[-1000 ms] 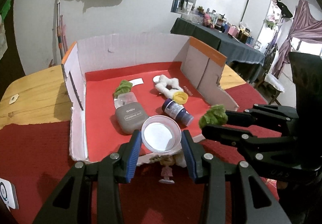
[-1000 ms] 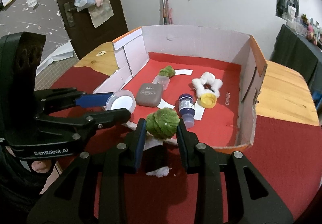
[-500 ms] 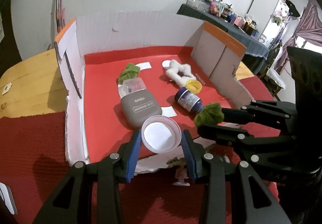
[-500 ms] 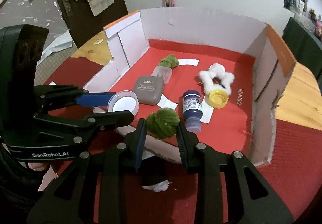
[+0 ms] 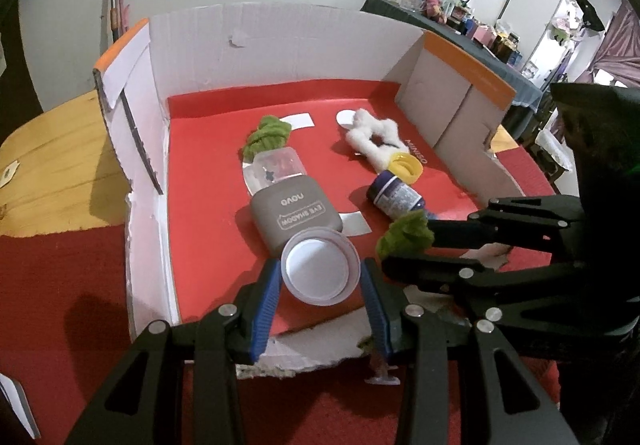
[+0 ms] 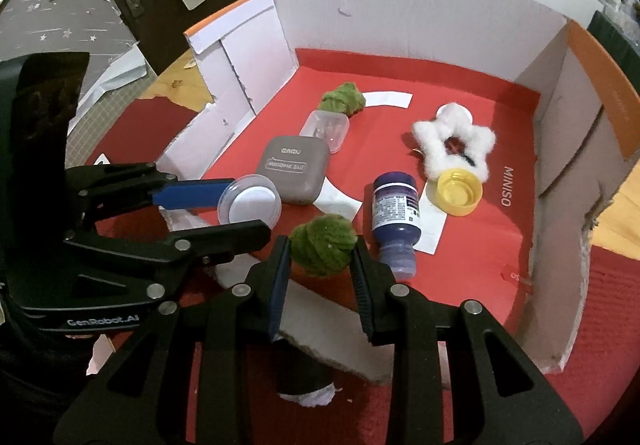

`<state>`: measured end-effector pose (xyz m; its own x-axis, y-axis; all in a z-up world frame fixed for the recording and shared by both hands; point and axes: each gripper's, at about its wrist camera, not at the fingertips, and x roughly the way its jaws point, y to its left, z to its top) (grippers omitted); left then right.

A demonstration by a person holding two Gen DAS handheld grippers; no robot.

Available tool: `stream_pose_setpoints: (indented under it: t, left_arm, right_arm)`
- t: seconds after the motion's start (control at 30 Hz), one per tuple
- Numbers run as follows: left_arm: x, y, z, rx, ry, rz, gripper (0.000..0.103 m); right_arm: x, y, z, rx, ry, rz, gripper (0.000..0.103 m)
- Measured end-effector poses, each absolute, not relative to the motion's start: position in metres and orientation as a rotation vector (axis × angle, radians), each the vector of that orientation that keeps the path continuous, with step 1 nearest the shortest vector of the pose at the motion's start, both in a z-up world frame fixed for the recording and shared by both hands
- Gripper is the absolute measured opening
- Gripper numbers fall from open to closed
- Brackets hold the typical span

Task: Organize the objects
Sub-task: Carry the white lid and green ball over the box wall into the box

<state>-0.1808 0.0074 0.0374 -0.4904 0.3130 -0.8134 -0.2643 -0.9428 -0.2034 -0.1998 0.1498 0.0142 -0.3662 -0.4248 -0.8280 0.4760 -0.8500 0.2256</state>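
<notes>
My left gripper [image 5: 320, 281] is shut on a small round clear jar with a white lid [image 5: 319, 269], held over the front edge of the open cardboard box [image 5: 280, 45]; the jar also shows in the right wrist view [image 6: 250, 203]. My right gripper [image 6: 320, 263] is shut on a green fuzzy ball [image 6: 323, 249], just right of the left gripper [image 6: 208, 213] and over the box's front edge. In the left wrist view the ball [image 5: 406, 239] sits at the right gripper's fingertips [image 5: 396, 245].
On the box's red floor [image 6: 480, 213] lie a grey eye-shadow case [image 6: 297, 169], a clear small box [image 6: 325, 129], a second green fuzzy ball [image 6: 344, 99], a white fluffy ring [image 6: 454, 143], a yellow cap [image 6: 458, 192] and a purple bottle [image 6: 396, 221]. A small figurine [image 5: 382, 369] stands before the box.
Both grippers have moved forward and down toward the box with their objects, from in front of the box to over its front edge.
</notes>
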Motion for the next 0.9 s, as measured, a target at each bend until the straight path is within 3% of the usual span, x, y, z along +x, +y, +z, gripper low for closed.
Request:
stream_pose_setpoints:
  t: [0.9]
  left_arm:
    - [-0.204, 0.013, 0.033, -1.367, -0.019, 2.44, 0.043]
  right_arm:
    - [-0.219, 0.179, 0.008, 1.361, 0.054, -2.305, 0.029]
